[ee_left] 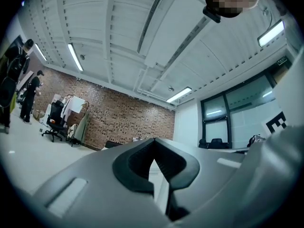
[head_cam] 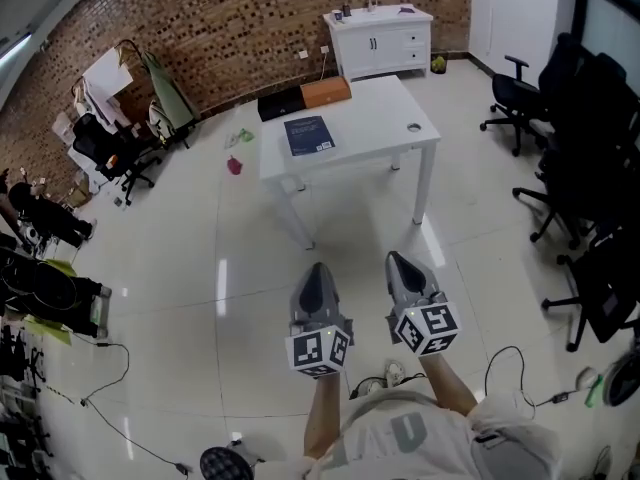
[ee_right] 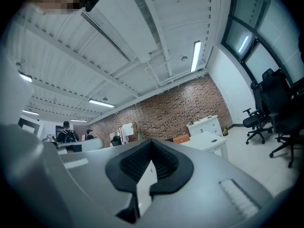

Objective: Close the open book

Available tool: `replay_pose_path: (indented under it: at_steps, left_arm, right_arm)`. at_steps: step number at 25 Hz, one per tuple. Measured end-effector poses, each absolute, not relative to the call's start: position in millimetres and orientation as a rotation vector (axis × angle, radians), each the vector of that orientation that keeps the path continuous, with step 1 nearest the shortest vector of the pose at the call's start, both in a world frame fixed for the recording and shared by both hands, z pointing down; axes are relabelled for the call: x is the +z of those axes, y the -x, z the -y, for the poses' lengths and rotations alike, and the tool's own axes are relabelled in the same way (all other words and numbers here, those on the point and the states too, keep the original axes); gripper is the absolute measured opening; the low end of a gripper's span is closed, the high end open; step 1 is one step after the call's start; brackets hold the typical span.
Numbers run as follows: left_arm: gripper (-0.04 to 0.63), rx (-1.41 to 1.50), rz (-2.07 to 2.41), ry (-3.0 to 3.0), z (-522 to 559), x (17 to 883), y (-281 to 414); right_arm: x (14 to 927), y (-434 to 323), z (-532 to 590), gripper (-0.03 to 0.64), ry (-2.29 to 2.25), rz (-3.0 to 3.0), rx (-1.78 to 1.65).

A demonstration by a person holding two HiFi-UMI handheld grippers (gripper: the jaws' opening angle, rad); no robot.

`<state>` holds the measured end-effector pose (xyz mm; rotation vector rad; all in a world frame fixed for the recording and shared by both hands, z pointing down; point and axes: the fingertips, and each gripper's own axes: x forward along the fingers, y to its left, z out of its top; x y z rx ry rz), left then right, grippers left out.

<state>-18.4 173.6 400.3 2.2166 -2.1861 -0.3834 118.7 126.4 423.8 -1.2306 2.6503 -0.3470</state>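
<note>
A blue book [head_cam: 308,135] lies flat with its cover shut on the white table [head_cam: 375,118], far ahead of me across the floor. Both grippers hang low in the head view, well short of the table and over bare floor tiles. My left gripper [head_cam: 318,269] has its jaws together with nothing between them, and its own view shows the tips [ee_left: 152,140] meeting. My right gripper [head_cam: 400,261] is shut and empty too, the tips [ee_right: 152,141] touching. In the right gripper view the table [ee_right: 209,139] shows in the distance.
An orange box [head_cam: 325,92] and a black box [head_cam: 280,103] sit at the table's far edge. A white cabinet [head_cam: 378,38] stands against the brick wall. Black office chairs [head_cam: 585,148] crowd the right side. Cables [head_cam: 110,373] trail on the floor at left.
</note>
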Motion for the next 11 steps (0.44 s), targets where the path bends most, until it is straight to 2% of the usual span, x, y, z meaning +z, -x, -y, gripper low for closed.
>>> replay_pose_path:
  at_steps: [11]
  left_arm:
    - [0.015,-0.359,2.139,-2.235,-176,408,10]
  right_arm:
    - [420,-129,-140,0.002,1.284,-2.646,-0.287]
